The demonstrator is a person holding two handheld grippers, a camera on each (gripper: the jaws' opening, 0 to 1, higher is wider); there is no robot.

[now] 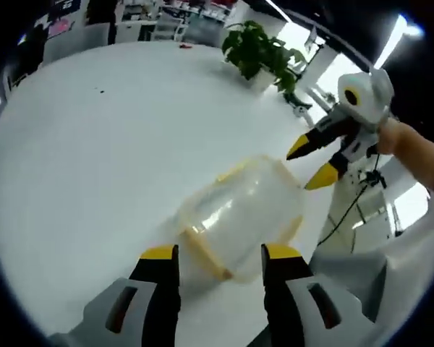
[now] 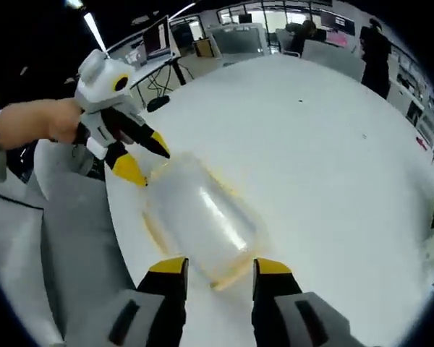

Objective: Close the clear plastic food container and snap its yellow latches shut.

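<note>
Left tool (image 1: 220,253) is pointing down and forward over the white worktop (image 1: 94,166), its two yellow-tipped jaws standing apart with a wide gap between them, holding nothing. The clear plastic food container (image 1: 239,217) is lying on the worktop just ahead of those jaws, near the worktop's edge; whether the jaw tips are touching it cannot be told.

Right tool (image 2: 219,267) is coming at the container (image 2: 199,217) from the opposite end, jaws likewise spread and gripping nothing, tips sitting just at the container's near end. In the left gripper view the right tool (image 1: 315,163) is showing at the container's far side, held by a hand (image 1: 405,141) with a pale sleeve behind it, jaws parted. In the right gripper view the left tool (image 2: 141,159) is showing beside the container's far end, held by a hand (image 2: 40,123), jaws parted.

Count: two tools, two hands, one container, one potted plant (image 1: 260,50) standing at the far side of the worktop.

Hard to make out: the container is blurred in both views; yellow trim is running along its rim, but single latches cannot be separated or counted, and whether the lid is seated or the latches are snapped cannot be told. The background office furniture is too small and distorted to name closely
</note>
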